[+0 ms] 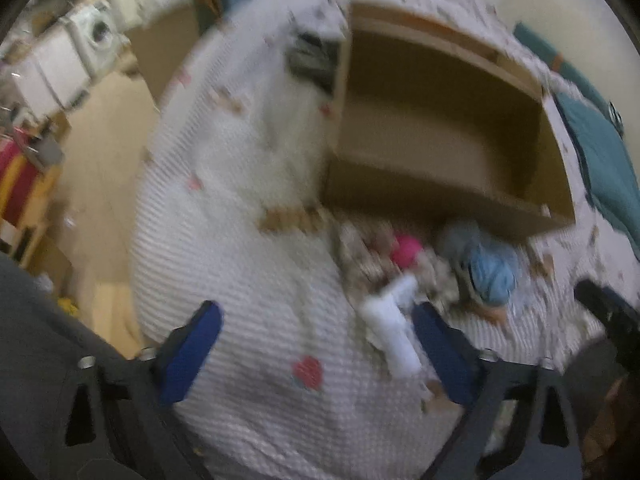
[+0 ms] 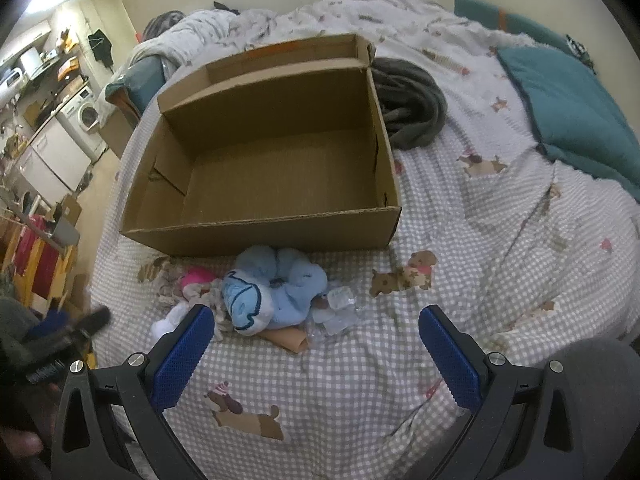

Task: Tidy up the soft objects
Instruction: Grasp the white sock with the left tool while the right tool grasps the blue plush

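Left tool point(image 1: 316, 344): blue pads spread wide, nothing gripped, angled steeply down at the bed point(image 1: 248, 264). Its view is motion-blurred. A white roll point(image 1: 394, 328) lies between the pads, close to the right-hand one; whether it touches that pad I cannot tell.

Right tool point(image 2: 312, 344): pads wide apart, empty, over bare checked bedcover. Just beyond its left pad sits the soft pile: blue plush point(image 2: 276, 292) in the middle, pink item point(image 2: 196, 278) and a white piece point(image 2: 168, 320) to its left, clear plastic wrap point(image 2: 340, 308) against its right side, tan cloth point(image 2: 290, 340) poking out below.

Pile lies on the bed just in front of the box point(image 2: 256, 236), nearly touching its near wall. Box is open cardboard, flaps up at the back, nothing inside.

Behind the box's right corner: grey bundle point(image 2: 412, 108). Teal pillow point(image 2: 568, 112) near the bed's right edge. Rumpled blanket point(image 2: 260, 20) along the far edge.

Off the bed's left edge: washing machine point(image 2: 86, 114), white cabinets, red and yellow fabric on a rack.
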A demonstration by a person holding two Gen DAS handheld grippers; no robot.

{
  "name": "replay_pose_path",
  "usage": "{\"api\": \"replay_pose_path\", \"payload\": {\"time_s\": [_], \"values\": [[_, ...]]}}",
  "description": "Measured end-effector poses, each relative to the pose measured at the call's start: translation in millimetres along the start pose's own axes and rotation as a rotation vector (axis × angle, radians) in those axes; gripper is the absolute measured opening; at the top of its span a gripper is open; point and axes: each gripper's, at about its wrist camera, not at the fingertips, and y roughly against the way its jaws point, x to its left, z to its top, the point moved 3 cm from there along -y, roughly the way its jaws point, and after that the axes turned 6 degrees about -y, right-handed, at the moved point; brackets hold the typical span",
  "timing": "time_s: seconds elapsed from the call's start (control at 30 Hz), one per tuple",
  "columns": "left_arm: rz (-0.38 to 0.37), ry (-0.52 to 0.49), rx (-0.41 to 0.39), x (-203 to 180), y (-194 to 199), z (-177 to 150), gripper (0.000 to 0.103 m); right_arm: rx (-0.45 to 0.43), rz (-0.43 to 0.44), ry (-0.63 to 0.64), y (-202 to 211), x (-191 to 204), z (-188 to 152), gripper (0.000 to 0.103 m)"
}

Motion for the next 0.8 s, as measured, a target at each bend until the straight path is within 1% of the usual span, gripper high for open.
{"api": "replay_pose_path", "payload": {"time_s": [0.03, 0.07, 0.1, 0.2, 0.33, 0.37, 0.4, 0.43, 0.47, 0.53, 0.67, 0.77, 0.8], "values": [[-0.015, -0.012, 0.040, -4.6, -8.1, -2.2, 0.079, 0.006, 0.003, -0.005, -1.8, -2.0, 0.5, 0.103], [-0.025, -0.022, 0.066, -10.6, -15.5, -3.9, 0.073, 0.012, -0.001, -0.006, -4.3, -0.8, 3.0, 0.103], [-0.035, -0.034, 0.089, -15.9, -21.7, -6.6, 0.070, 0.019, -0.003, -0.009, -6.9, -1.9, 3.9, 0.103], [-0.039, -0.030, 0.096, -22.0, -30.9, -5.5, 0.069, 0.048, 0.004, -0.023, -16.4, -2.9, 1.7, 0.103], [-0.074, -0.008, 0.107, -26.3, -37.2, -0.6, 0.064, 0.087, 0.025, -0.036, -26.1, -0.8, -3.3, 0.103], [-0.079, -0.009, 0.114, -28.9, -39.4, 0.7, 0.059, 0.099, 0.031, -0.033, -28.6, 0.8, -4.7, 0.103], [-0.081, -0.011, 0.124, -31.7, -42.7, 0.3, 0.049, 0.110, 0.038, -0.027, -30.8, 2.7, -5.8, 0.103], [-0.081, -0.012, 0.135, -33.0, -45.5, -1.1, 0.040, 0.119, 0.043, -0.019, -32.7, 4.9, -6.7, 0.103], [-0.078, -0.016, 0.145, -34.0, -48.6, -0.8, 0.023, 0.125, 0.047, -0.012, -34.7, 7.0, -6.7, 0.103], [-0.076, -0.014, 0.147, -34.0, -50.9, -1.9, 0.023, 0.140, 0.054, 0.005, -38.3, 12.2, -7.3, 0.103], [-0.097, 0.025, 0.102, -26.5, -39.8, 0.3, 0.023, 0.152, 0.058, 0.059, -45.4, 25.7, -8.3, 0.103], [-0.099, 0.058, 0.079, -11.7, -29.2, -2.0, 0.023, 0.144, 0.064, 0.097, -50.1, 36.5, -5.2, 0.103], [-0.095, 0.069, 0.074, -7.3, -26.8, -2.3, 0.023, 0.141, 0.061, 0.106, -52.8, 39.9, -3.1, 0.100]]}}
